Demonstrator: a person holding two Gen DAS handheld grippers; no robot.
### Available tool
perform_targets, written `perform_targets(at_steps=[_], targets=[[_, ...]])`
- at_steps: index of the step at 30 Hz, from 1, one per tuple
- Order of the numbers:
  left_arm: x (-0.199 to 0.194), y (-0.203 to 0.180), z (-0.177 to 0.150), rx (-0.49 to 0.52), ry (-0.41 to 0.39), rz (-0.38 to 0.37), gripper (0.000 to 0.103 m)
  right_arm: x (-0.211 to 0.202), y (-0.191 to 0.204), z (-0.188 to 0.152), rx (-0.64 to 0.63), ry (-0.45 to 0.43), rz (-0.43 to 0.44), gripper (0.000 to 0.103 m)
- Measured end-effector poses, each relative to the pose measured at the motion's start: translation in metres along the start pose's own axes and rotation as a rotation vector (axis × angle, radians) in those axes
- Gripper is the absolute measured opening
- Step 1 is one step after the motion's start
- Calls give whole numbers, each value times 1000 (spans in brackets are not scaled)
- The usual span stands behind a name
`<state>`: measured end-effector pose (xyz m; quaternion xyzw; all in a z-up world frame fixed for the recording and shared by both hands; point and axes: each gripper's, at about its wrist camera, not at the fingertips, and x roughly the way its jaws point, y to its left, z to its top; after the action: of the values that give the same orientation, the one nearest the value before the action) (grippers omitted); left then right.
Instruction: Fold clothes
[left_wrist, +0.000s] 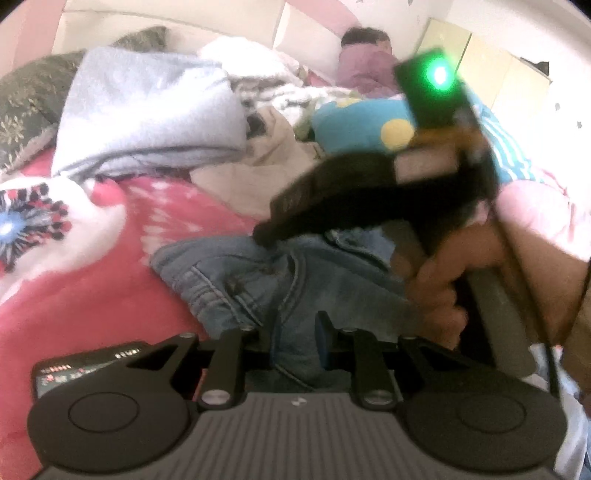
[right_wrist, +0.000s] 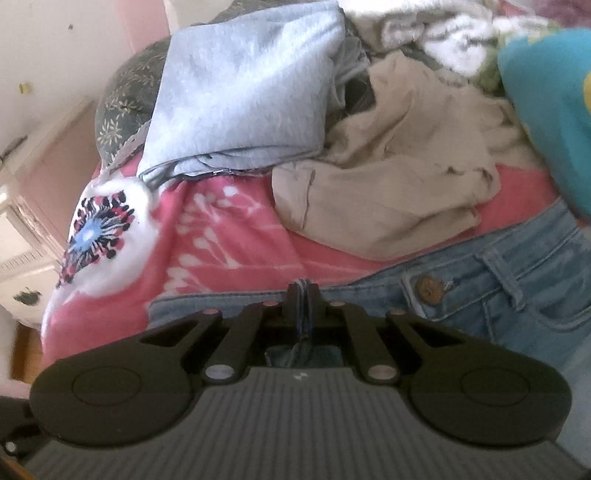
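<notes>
Light blue jeans (left_wrist: 236, 280) lie bunched on a pink patterned blanket (left_wrist: 122, 280). In the left wrist view my left gripper (left_wrist: 291, 332) is shut on a thick fold of the denim at the bottom of the frame. My right gripper (left_wrist: 264, 234), a black tool with a green light held in a hand (left_wrist: 439, 291), comes in from the right with its tip on the jeans. In the right wrist view the right gripper (right_wrist: 303, 295) pinches a thin edge of the jeans (right_wrist: 517, 295). The waistband button (right_wrist: 428, 290) lies just to its right.
A crumpled beige garment (right_wrist: 388, 184) lies just beyond the jeans. A folded pale grey-blue garment (right_wrist: 240, 92) sits behind it on the left, against a dark floral pillow (right_wrist: 122, 110). A turquoise cushion (left_wrist: 362, 125) and a heap of laundry lie further back. A person (left_wrist: 365, 59) lies at the far end.
</notes>
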<state>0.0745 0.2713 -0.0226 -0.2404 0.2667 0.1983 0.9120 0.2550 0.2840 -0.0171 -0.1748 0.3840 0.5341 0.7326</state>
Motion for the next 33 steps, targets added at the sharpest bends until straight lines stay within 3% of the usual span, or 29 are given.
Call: perform_targets(at_steps=[3, 5, 7, 10, 12, 17, 21, 27, 28, 29, 33], targets=[[4, 1, 0, -8, 16, 2, 21, -10, -1, 7, 0, 28, 11, 10], [4, 1, 0, -11, 19, 2, 21, -22, 1, 11, -34, 45, 9, 33], [5, 2, 0, -13, 20, 4, 21, -40, -1, 15, -65, 24, 8, 43], [5, 2, -1, -13, 19, 6, 20, -67, -20, 22, -38, -36, -8, 44], [5, 2, 0, -17, 20, 7, 20, -73, -36, 24, -5, -55, -73, 44], [5, 2, -1, -10, 17, 9, 20, -39, -65, 17, 1, 36, -232, 38], [5, 3, -1, -5, 16, 7, 20, -16, -77, 14, 3, 55, -264, 37], [5, 3, -1, -11, 16, 10, 20, -6, -91, 8, 106, 48, -265, 29], [5, 3, -1, -11, 16, 11, 20, -8, -90, 8, 110, 37, -278, 22], [6, 3, -1, -12, 16, 11, 20, -9, -89, 8, 115, 27, -290, 2], [6, 4, 0, -17, 16, 11, 18, -16, -85, 11, 116, -26, -330, 1]])
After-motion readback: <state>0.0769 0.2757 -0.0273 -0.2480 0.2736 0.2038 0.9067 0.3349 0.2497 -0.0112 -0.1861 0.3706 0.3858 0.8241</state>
